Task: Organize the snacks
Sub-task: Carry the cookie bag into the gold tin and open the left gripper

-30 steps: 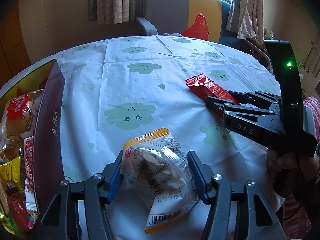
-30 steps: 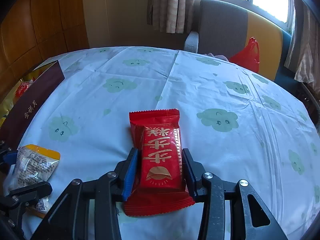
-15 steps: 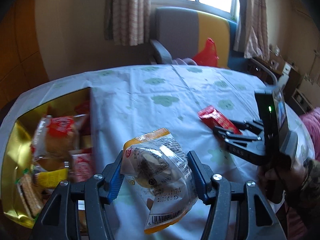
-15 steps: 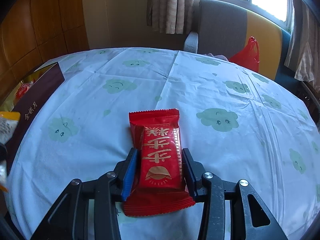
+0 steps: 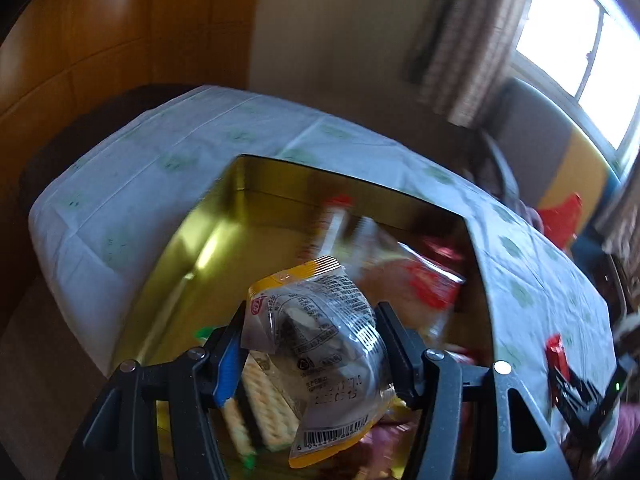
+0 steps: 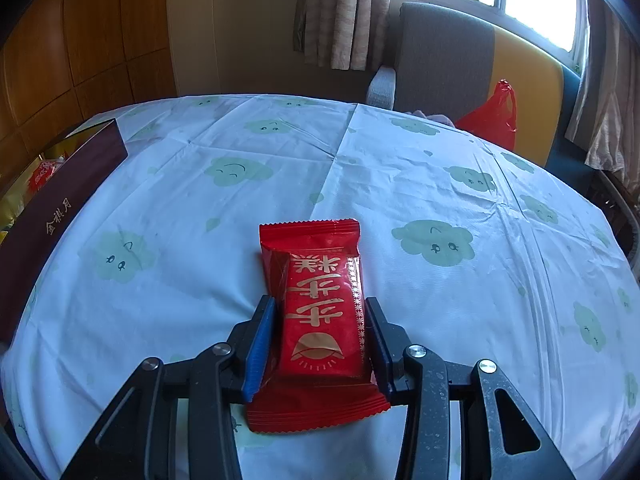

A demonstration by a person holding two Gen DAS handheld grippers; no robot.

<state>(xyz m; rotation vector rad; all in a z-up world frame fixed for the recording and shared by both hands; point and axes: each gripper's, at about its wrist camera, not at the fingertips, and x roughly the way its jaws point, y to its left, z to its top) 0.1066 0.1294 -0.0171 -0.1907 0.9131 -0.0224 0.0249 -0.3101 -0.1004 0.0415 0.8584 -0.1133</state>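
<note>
My left gripper (image 5: 312,336) is shut on a clear snack packet with yellow ends (image 5: 320,352) and holds it above the open gold-lined box (image 5: 208,232). Several wrapped snacks (image 5: 404,276) lie in the box, blurred by motion. My right gripper (image 6: 320,336) is shut on a red snack bar with gold characters (image 6: 320,312), which lies on the white tablecloth with green clouds (image 6: 460,184). In the left wrist view the right gripper (image 5: 568,384) shows at the far right with the red bar (image 5: 558,354). From the right wrist view the box (image 6: 52,208) sits at the table's left edge.
A grey and yellow armchair (image 6: 460,56) stands behind the table with a red plastic bag (image 6: 492,120) on it. Wooden panelling (image 6: 80,40) and curtains (image 6: 344,12) line the far wall. The table's left edge (image 5: 60,208) drops off beside the box.
My left gripper has swung left with the clear packet, from over the tablecloth to over the box, and has rolled. The right gripper and red bar have not moved.
</note>
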